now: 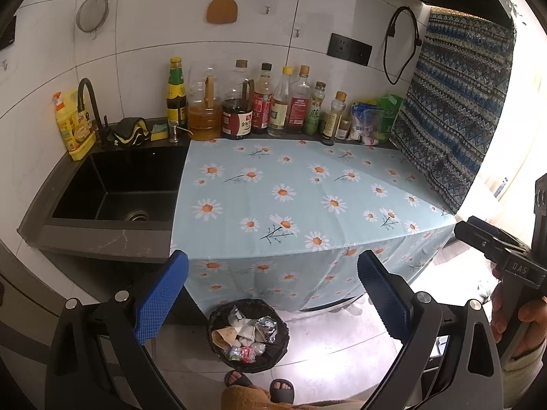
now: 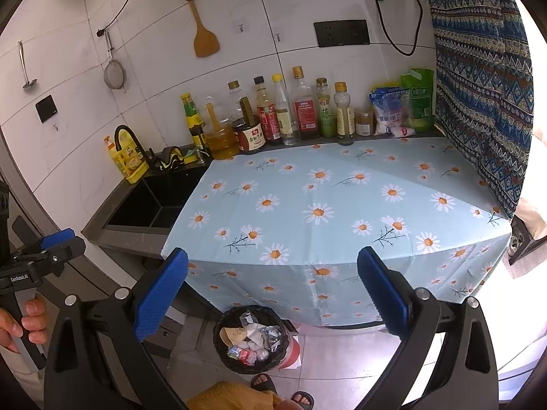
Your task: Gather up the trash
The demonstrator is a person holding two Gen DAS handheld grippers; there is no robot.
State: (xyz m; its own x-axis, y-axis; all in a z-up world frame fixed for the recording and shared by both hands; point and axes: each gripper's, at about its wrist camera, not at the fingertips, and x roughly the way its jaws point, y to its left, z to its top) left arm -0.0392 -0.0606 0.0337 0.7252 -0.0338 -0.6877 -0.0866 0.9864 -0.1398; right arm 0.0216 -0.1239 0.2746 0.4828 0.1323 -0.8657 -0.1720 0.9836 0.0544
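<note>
Both hand-held grippers are held above the floor in front of the surface (image 1: 290,188), which is draped in a daisy-print cloth. The left hand-held gripper (image 1: 273,294) has its blue-padded fingers spread wide apart with nothing between them, and the right hand-held gripper (image 2: 273,294) is likewise spread and empty. Below and between each pair of fingers stands the trash bin (image 1: 248,335), black-lined, on the floor at the person's sandalled feet. It holds what look like crumpled wrappers and foil (image 2: 254,340). Far ahead of the fingers, condiment bottles (image 2: 273,116) line the wall.
</note>
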